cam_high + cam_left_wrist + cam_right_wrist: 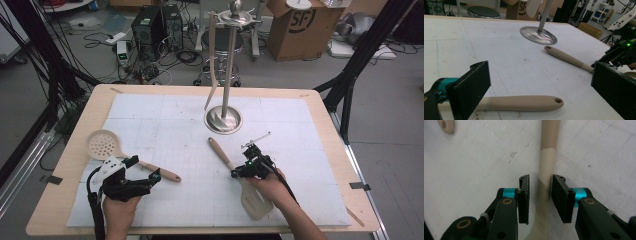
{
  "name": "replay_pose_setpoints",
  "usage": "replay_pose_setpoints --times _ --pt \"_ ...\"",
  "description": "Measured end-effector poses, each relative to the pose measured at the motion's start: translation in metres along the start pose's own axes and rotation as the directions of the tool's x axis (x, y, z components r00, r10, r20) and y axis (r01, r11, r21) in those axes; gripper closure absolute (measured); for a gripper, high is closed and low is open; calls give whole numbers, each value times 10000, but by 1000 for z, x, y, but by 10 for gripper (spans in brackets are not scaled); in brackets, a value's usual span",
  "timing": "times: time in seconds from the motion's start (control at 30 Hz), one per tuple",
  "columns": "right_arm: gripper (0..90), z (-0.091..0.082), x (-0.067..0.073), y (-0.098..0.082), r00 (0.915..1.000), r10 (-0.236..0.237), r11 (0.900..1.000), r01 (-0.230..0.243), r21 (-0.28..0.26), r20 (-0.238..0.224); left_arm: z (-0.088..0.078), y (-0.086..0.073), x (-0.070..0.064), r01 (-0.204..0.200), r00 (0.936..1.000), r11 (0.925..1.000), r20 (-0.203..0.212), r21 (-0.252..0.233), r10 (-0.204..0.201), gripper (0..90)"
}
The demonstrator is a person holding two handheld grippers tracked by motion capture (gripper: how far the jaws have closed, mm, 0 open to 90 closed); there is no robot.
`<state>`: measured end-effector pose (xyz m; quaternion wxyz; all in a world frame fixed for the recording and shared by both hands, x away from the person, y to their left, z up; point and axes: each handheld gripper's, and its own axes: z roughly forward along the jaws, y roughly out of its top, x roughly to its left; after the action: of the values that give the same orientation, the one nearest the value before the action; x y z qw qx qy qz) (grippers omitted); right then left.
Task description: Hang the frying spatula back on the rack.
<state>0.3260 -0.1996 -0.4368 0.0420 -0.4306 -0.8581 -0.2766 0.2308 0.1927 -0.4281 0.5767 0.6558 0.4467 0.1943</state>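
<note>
While the left hand-held gripper (539,87) gapes wide, the right hand-held gripper (540,200) narrowly straddles the spatula (546,157).

The slotted turner (252,192) lies partly under the right hand (270,187) — the right gripper view's bottom edge cuts off its blade.

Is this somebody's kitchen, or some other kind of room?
Probably a lab or workshop, not a kitchen. Computer towers and tangled cables sit on the floor beside a cardboard box, and the utensils lie on a white gridded mat, not a counter.
</note>
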Motion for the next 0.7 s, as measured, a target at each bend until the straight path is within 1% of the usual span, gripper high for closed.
replay_pose_setpoints --times 0.03,0.1,0.17,0.2,0.37,0.43,0.57,0.7 --pt "673 0 2 0 9997 -189 9998 188 57 137 0 0 0 -8 10000 10000 -9 6 8 30" --pt "682 1 4 1 9991 -265 9996 262 99 322 0 0 -1 -45 10000 10000 -6 14 45 30" --pt "712 2 6 1 9977 -399 9991 393 124 543 0 0 -1 -41 10000 10000 -26 -11 41 30" --pt "730 2 8 1 9959 -540 9985 533 117 720 0 0 -1 -31 10000 10000 -45 -18 31 30" --pt "727 4 16 2 9866 -1012 9948 988 256 1279 1 0 -2 -48 10000 10000 -21 41 48 30" --pt "726 5 18 2 9823 -1193 9928 1162 296 1445 1 0 -2 -47 10000 10000 -47 0 47 30" --pt "724 6 21 2 9780 -1335 9910 1302 307 1602 1 0 -2 -64 10000 10000 -34 36 64 30" --pt "720 6 24 1 9694 -1625 9867 1595 314 1840 1 0 -2 -79 10000 10000 -26 25 79 30"
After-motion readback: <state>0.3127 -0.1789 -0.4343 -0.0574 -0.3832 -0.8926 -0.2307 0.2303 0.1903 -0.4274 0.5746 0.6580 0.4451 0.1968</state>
